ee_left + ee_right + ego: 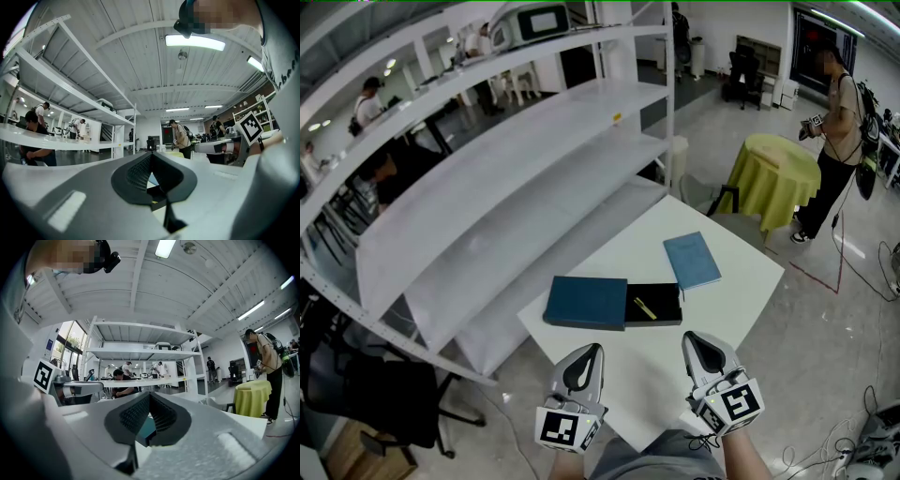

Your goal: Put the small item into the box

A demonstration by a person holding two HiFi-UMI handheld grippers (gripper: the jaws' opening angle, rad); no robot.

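Though slim, gold item [644, 308] in box [667, 301].

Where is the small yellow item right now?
In the head view, the small yellow item lies inside the open black box at mid-table, right of the dark blue lid and nearer than the light blue booklet.

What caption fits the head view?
Shut left gripper and right gripper hover near an open black box holding a small gold item.

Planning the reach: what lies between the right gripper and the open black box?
Only bare white table; the head view shows nothing between the right gripper and the black box.
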